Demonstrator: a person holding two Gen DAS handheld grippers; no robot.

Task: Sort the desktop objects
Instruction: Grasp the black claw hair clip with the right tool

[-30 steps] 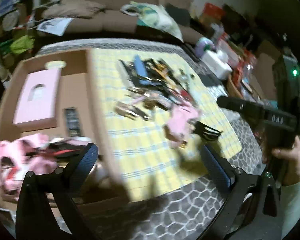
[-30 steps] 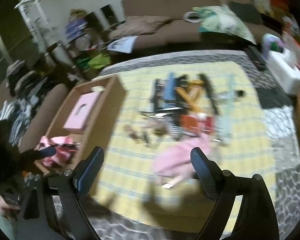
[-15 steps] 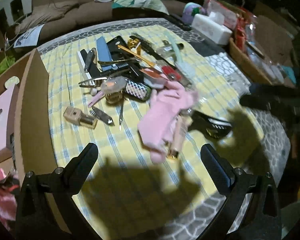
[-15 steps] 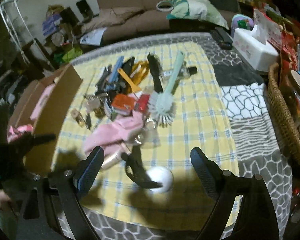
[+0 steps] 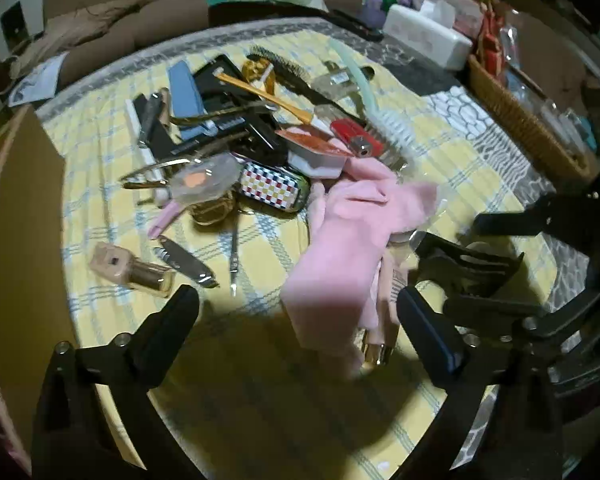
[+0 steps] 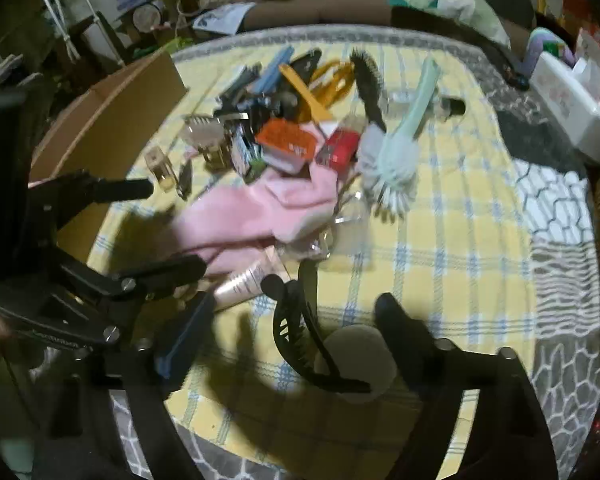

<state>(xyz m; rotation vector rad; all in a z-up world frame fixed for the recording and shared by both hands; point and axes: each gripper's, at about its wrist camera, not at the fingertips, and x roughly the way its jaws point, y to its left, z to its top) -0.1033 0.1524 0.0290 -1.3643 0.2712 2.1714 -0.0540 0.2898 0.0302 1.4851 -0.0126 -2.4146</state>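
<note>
We are working at the pick-up step of the sort, with both claws reaching over the heap on the yellow checked cloth (image 5: 112,128) covering the tabletop. Our left claw (image 5: 298,312) is hanging above the crumpled pink fabric piece (image 5: 340,248), which is lying at the near edge of the pile and partly over a gold-capped pale tube (image 5: 380,336). Its jaws are closing from wide, with the fabric showing between them but not yet pressed, so it is holding nothing.

Our right claw (image 6: 296,320) is closing too, with the black plastic hair claw clip (image 6: 300,336) and the round white puff (image 6: 356,360) lying between its fingers; it is gripping neither yet, as far as we can tell through the blur.

The brown cardboard box (image 6: 108,120) is waiting at the left of the cloth. Next, we judge, each claw needs lowering onto its target and closing squarely, the right one taking the clip without dragging the puff along.
</note>
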